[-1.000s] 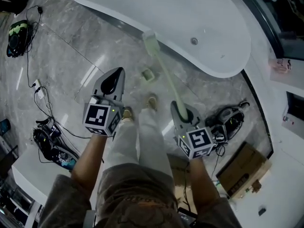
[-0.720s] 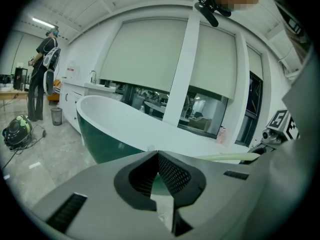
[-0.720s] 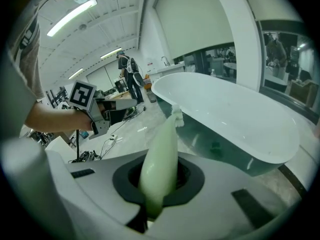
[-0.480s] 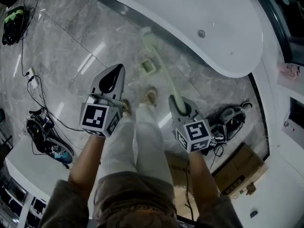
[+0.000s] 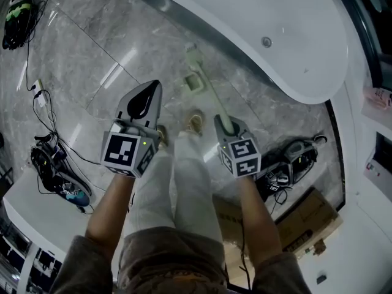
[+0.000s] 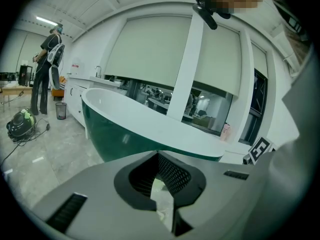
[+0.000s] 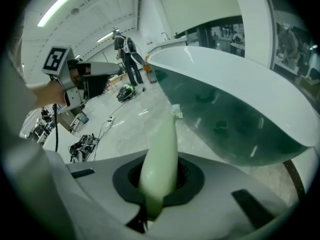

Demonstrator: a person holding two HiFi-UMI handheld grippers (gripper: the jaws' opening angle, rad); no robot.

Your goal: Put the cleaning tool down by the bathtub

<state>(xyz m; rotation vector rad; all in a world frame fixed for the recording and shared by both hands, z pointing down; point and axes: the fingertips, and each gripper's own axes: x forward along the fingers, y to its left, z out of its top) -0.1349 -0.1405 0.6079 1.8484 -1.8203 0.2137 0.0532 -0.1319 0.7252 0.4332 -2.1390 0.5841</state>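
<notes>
The cleaning tool is a pale green long-handled brush [image 5: 211, 94]. My right gripper [image 5: 222, 120] is shut on the near end of its handle [image 7: 162, 149]. The brush head [image 5: 193, 57] points down towards the marble floor just in front of the white bathtub [image 5: 288, 48], whose outer wall looks dark green [image 7: 220, 119]. Whether the head touches the floor I cannot tell. My left gripper [image 5: 153, 87] hangs to the left of the brush, jaws shut and empty [image 6: 160, 184], above the floor near the tub [image 6: 130, 114].
A small green square object [image 5: 195, 82] lies on the floor beside the brush. My legs and shoes [image 5: 195, 124] stand between the grippers. Cables and gear [image 5: 55, 170] lie left, a dark device [image 5: 294, 155] and cardboard box [image 5: 306, 216] right. A person [image 6: 50, 69] stands far off.
My right gripper has carried the brush forward and a little left, nearer the tub's side. The left gripper has barely moved.
</notes>
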